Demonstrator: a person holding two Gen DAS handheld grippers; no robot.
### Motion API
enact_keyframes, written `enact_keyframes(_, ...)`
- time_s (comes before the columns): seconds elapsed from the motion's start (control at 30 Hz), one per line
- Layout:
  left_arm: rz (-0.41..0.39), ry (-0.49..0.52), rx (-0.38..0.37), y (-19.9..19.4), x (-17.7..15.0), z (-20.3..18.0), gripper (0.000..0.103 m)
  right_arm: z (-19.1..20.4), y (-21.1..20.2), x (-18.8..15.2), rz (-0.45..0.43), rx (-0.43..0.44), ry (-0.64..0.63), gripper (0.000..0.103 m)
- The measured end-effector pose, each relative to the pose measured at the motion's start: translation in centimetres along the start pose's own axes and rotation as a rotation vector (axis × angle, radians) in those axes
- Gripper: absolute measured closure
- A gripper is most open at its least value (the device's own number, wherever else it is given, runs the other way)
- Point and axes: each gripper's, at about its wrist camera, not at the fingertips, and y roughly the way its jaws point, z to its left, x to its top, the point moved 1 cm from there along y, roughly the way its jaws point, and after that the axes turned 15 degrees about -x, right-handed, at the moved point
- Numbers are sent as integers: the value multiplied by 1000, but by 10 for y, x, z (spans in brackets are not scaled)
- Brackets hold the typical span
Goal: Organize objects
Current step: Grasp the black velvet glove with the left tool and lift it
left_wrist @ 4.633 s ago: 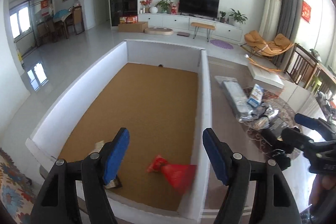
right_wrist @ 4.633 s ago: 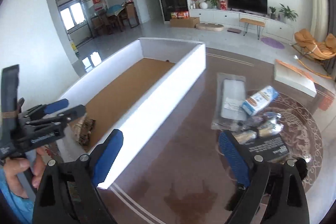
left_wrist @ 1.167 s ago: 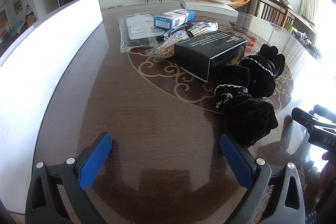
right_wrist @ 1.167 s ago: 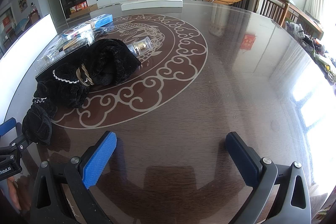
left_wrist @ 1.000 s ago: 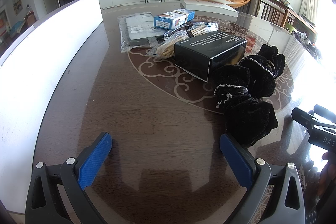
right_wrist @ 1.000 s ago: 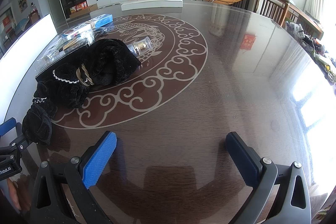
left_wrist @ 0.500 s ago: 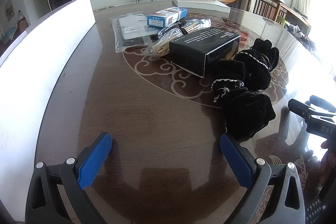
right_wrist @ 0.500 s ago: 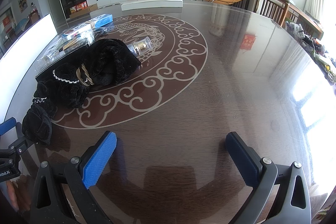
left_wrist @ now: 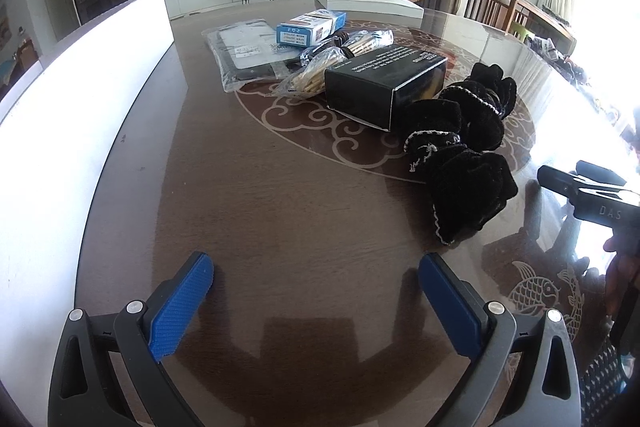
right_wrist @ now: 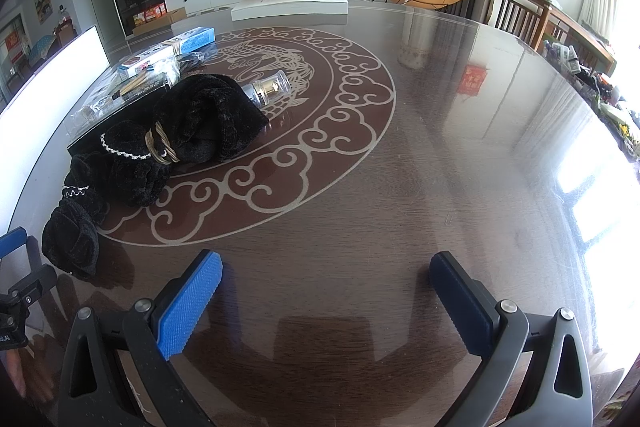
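Left hand-held gripper (left_wrist: pixel 316 281) and right hand-held gripper (right_wrist: pixel 326 277): ribbed blue pads spread apart, empty, over glossy brown table (left_wrist: pixel 280 195). Beyond: crumpled black velvet pouches (left_wrist: pixel 464 151), glossy black box (left_wrist: pixel 384 83), clear sleeved sticks (left_wrist: pixel 312 77), blue-white carton (left_wrist: pixel 310 27).

We read only the white letters "DAS" on the dark body of the right gripper (left_wrist: pixel 588 193) at the right edge of the left wrist view; the rest of that word is cut off. The glossy black rectangular cardboard box (left_wrist: pixel 384 83) carries lines of white print on its top, too small for us to make out. The blue and white carton (left_wrist: pixel 310 27) has a white label with print we cannot decipher.
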Motion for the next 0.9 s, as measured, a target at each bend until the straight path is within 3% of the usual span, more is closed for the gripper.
enact_keyframes(0.1, -84, -78, -171, -23, -12, 0, 0, 0, 0, 0, 0, 0, 0, 0)
enact_keyframes(0.17, -97, -83, -217, -26, -8, -13, 0, 0, 0, 0, 0, 0, 0, 0)
enact_keyframes(0.3, -75, 14, -146, -4, 23, -53, 0, 0, -1, 0, 0, -1, 0, 0)
enact_keyframes(0.4, -54, 31, -77, 24, 48, -66, 0, 0, -1, -1, -1, -1, 0, 0)
enact_keyframes(0.47, -44, 11, -77, 37, 55, -62, 20, 0, -1, 0, -1, -1, 0, 0)
enact_keyframes(0.5, -23, -4, -70, 42, 55, -58, 53, 0, 0, 0, -1, -1, 0, 0)
enact_keyframes(0.53, -2, -22, -81, 44, 54, -53, 70, 0, 0, 0, -1, -1, 0, 0)
enact_keyframes(0.77, -49, -25, 6, -2, 10, -13, 70, 0, 0, 0, -1, -1, 0, 0)
enact_keyframes(0.9, -62, -76, 33, -9, 11, 19, 64, 0, 0, 0, -1, -1, 0, 0)
